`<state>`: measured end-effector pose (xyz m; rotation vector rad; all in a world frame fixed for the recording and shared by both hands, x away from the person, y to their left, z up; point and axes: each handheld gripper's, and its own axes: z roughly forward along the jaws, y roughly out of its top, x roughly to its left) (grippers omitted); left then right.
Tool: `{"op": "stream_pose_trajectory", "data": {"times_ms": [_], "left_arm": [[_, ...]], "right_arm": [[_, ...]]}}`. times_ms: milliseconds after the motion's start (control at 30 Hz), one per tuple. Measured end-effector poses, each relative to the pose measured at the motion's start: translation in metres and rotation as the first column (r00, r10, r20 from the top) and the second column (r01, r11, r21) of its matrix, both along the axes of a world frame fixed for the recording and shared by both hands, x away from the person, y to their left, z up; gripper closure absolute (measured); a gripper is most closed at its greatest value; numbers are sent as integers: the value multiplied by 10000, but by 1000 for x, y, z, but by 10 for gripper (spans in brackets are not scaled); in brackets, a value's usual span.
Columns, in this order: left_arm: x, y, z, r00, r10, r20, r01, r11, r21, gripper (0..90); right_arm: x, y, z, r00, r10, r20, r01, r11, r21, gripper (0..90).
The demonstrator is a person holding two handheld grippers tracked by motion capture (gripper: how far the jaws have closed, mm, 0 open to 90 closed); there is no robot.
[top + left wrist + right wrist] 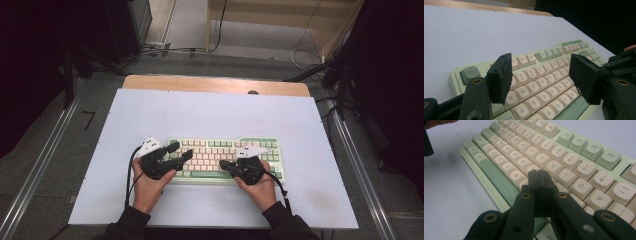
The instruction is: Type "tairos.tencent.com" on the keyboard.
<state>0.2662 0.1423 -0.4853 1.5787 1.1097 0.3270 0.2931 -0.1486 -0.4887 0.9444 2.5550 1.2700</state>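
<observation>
A pale green keyboard [225, 156] with cream and green keys lies across the near middle of the white table. My left gripper [184, 151] is open over the keyboard's left end. In the left gripper view its jaws stand wide apart above the number and letter rows of the keyboard [544, 75], with nothing between them. My right gripper [223, 165] is low over the bottom row near the space bar. In the right gripper view it [539, 173] is shut with its jaws pressed together and empty, just above the letter keys of the keyboard [564, 157].
The white table top [215, 112] has bare room beyond and beside the keyboard. A wooden edge [215, 84] runs along its far side. Cables and dark stands sit on the floor beyond, and metal rails [357, 165] flank the table.
</observation>
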Motion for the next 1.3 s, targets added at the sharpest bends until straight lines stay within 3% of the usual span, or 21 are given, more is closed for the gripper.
{"op": "stream_pose_trajectory", "data": {"times_ms": [167, 267, 333, 500, 600, 700, 1033, 1300], "left_arm": [[0, 0, 0, 10000, 19, -8, -19, 10000, -68, 357], [0, 1, 0, 10000, 20, -12, -21, 10000, -54, 356], [0, 1, 0, 10000, 55, 23, -55, 10000, -73, 355], [0, 4, 1, 9999, 146, 37, -145, 9998, -165, 347], [0, 5, 1, 9997, 246, 57, -245, 9996, -165, 345], [0, 7, 2, 9995, 302, 99, -299, 9992, -248, 345], [-2, 20, 5, 9968, 764, 243, -757, 9968, -275, 337], [-5, 38, 5, 9920, 1228, 282, -1217, 9918, -394, 334]], "right_arm": [[1, 2, -5, 10000, -8, -20, 7, 9993, -386, 880], [1, 0, -4, 10000, -11, -27, 10, 9998, -218, 880], [0, -4, 2, 10000, -47, 71, 46, 9998, 207, 858], [0, -23, 18, 9976, -603, 334, 548, 9879, 1448, 593], [1, -36, 24, 9935, -1012, 516, 909, 9808, 1725, 446], [3, -49, 27, 9880, -1461, 503, 1341, 9724, 1909, 362], [7, -81, 27, 9696, -2398, 478, 2264, 9542, 1955, 280], [4, -96, 25, 9623, -2696, 369, 2580, 9472, 1902, 276]]}}
